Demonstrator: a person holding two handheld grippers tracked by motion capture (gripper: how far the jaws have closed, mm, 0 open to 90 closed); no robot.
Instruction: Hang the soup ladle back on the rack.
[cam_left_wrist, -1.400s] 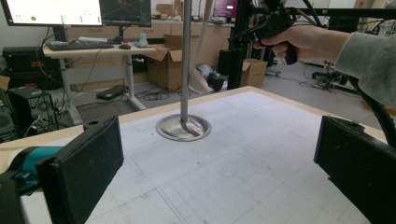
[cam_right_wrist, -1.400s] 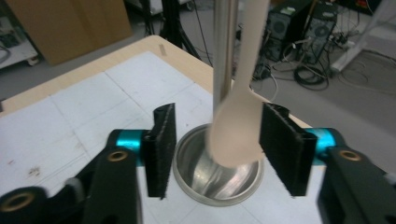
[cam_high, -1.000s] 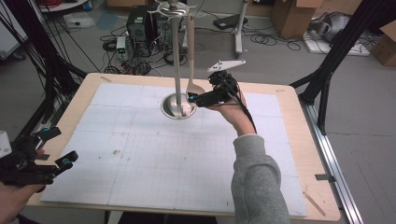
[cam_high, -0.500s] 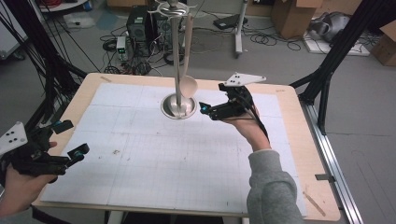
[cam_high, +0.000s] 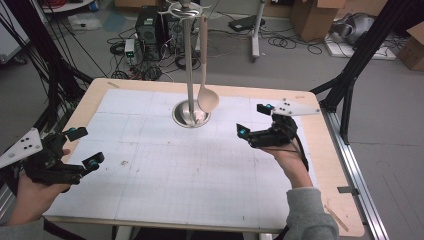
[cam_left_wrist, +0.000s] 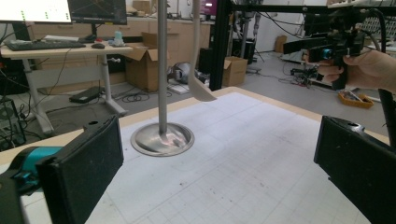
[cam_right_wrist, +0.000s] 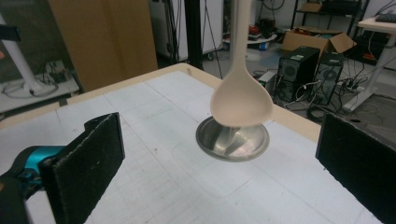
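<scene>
Holding my left gripper (cam_high: 75, 150) near the table's (cam_high: 200, 200) front left corner, I keep its jaws spread wide with nothing between them. My right gripper (cam_high: 252, 120) hovers further in on the right, jaws likewise apart and empty. Beyond both, the beige ladle (cam_high: 207, 97) hangs on the metal stand (cam_high: 190, 112), its bowl just above the round base.

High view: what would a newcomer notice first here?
A pale ladle hangs from a tall metal stand, its bowl just above the stand's round base at the far middle of the table. Both grippers are open and empty: the right gripper beside the stand, the left gripper at the near left edge.
</scene>
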